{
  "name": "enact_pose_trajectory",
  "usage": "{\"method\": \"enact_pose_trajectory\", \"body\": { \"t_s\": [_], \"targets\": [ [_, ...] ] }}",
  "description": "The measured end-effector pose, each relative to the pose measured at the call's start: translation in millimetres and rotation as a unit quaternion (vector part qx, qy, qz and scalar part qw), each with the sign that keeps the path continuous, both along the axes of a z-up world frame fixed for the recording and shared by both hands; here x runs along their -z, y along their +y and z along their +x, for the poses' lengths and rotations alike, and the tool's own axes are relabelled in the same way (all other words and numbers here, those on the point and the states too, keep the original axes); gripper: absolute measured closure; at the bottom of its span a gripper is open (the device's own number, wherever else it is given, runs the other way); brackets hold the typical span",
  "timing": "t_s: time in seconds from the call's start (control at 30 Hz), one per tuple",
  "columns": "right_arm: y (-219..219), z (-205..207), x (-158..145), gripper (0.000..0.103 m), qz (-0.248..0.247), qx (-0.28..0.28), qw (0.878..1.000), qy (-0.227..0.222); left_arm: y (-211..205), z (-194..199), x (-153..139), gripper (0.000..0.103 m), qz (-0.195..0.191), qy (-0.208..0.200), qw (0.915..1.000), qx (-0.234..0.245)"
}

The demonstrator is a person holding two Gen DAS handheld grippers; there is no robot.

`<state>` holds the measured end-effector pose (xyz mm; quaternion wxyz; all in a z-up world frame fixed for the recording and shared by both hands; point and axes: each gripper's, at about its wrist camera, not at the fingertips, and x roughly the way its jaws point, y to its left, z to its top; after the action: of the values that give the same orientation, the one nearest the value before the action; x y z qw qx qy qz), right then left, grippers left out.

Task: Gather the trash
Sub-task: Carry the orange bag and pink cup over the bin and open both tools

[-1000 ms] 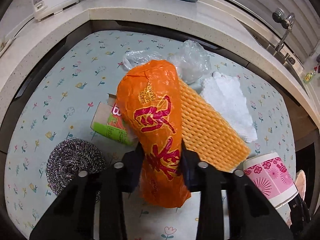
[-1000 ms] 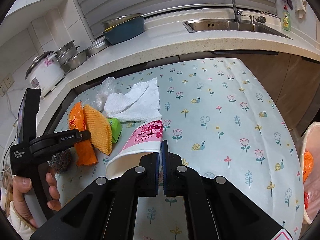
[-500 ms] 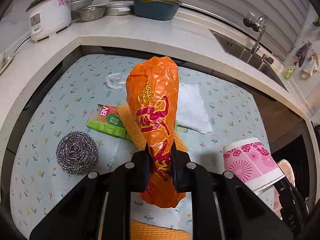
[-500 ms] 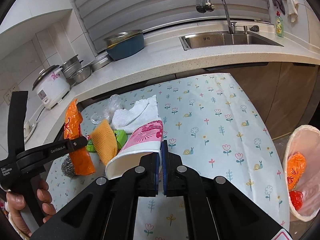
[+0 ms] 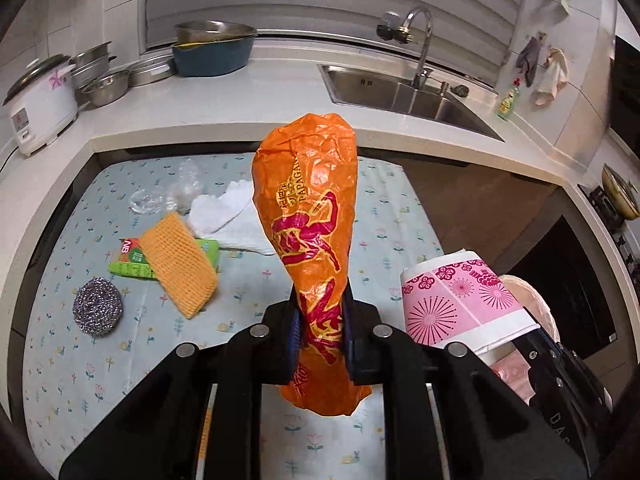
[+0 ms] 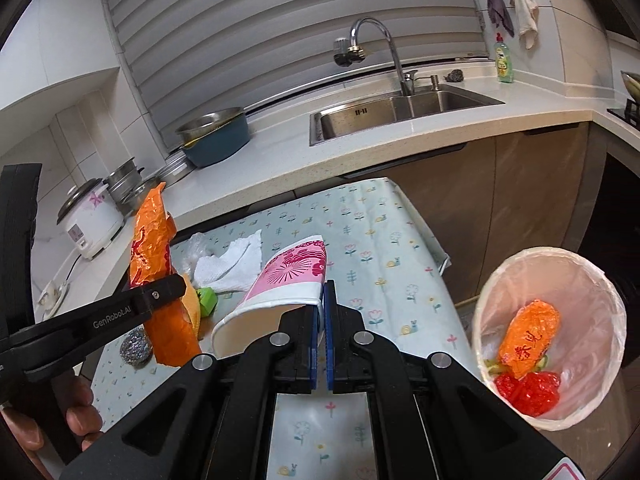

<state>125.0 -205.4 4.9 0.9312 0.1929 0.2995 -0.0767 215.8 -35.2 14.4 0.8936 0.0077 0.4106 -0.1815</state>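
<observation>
Above the flower-print desk [image 5: 72, 376], the left hand-held gripper [image 5: 320, 332] clamps an orange wrapper [image 5: 310, 216] upright, while the right hand-held gripper [image 6: 322, 320] pinches a pink paper cup's [image 6: 280, 284] rim near the lined bin [image 6: 600, 304].

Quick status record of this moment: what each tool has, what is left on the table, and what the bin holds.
left tool: shut on orange wrapper, lifted clear of the table
right tool: shut on the rim of the pink paper cup, cup on its side in the air
table: steel scourer, orange sponge lying over green carton, white cloth, clear plastic
bin: beside the table, lined, holding an orange wrapper, red plastic and some green scraps
</observation>
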Motion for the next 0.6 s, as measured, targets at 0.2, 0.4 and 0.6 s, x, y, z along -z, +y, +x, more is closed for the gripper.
{"method": "enact_pose_trajectory", "body": {
  "t_s": [0.2, 0.4, 0.6],
  "targets": [
    [-43.5, -37.8, -6.3, 0.1, 0.001, 0.044, 0.999, -0.01, -46.9, -29.0, -8.1, 0.087, 0.003, -0.008, 0.9989, 0.046],
    [-87.1, -75.8, -6.2, 0.1, 0.004, 0.089, 0.996, -0.014, -98.5, -58.0, -11.3, 0.087, 0.01, -0.01, 0.9948, 0.101],
    [-130.0, -109.8, -1.2, 0.1, 0.008, 0.138, 0.99, -0.011, -148.8, -83.5, -4.7, 0.086, 0.017, 0.0, 0.9859, 0.166]
  ]
}}
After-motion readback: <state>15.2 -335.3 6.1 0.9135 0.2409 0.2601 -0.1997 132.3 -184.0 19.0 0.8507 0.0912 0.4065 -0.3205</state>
